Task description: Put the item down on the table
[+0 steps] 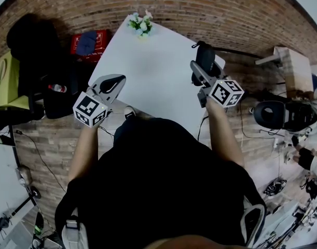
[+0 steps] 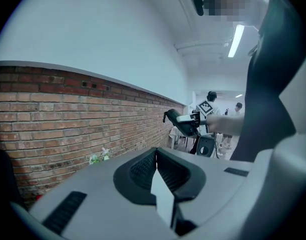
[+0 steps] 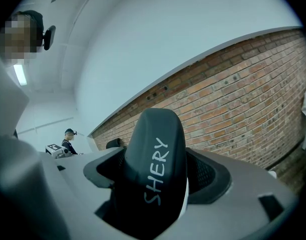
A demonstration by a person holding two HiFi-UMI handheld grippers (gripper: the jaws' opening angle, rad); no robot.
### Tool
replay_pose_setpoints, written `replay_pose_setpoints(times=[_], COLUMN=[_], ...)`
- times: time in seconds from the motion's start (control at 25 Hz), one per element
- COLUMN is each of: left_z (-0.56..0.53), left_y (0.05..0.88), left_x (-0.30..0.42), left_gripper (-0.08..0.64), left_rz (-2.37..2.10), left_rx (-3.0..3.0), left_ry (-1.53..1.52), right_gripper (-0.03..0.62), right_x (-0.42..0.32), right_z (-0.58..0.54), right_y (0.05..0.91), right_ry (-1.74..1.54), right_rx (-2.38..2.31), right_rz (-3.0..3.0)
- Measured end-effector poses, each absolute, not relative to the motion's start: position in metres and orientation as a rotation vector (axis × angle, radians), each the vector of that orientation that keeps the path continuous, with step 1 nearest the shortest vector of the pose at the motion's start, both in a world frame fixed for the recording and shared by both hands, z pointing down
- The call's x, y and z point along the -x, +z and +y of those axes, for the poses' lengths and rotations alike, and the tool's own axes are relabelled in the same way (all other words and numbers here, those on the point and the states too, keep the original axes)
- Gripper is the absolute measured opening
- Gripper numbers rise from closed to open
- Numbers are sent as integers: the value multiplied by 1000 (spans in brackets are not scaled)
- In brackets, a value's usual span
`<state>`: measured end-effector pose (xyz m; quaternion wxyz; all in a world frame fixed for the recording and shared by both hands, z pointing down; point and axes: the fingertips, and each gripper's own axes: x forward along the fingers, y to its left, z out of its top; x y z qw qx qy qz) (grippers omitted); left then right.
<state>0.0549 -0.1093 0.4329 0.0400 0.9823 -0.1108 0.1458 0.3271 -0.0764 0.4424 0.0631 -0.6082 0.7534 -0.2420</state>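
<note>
Care matters here. In the head view the right gripper (image 1: pixel 200 67) holds the item (image 1: pixel 205 55) above the table (image 1: pixel 148 71) near its right edge, so I'd move inward, lower until it rests, then release. The left gripper (image 1: pixel 111 84) hovers opposite.

Left gripper view: jaws together, empty.

Right gripper view: 2 jaws clamp the item, matte black, rounded, lettered "SHERY", possibly a case.

A matte black, oblong case (image 3: pixel 155 154) with a rounded end has "SHERY" hand-lettered in white along its face. It is clamped between the jaws of the right gripper (image 1: pixel 202 70) and sticks out lengthwise past them. It is over the right edge of the white table (image 1: pixel 148 71), near the far corner. Whether it touches the top cannot be told.
</note>
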Motion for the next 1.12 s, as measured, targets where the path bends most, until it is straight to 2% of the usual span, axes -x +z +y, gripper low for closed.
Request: replay_pose_setpoints(times=[1.12], left_z=[-146], left_y=[423], left_x=[-56], left_gripper=[11], left_rz=[-279], left_rx=[-3016], left_ry=[457], right_gripper=[387], right_x=[-319], right_z=[-95], right_y=[434], right_ry=[-757], right_rx=[1855], right_rz=[2259])
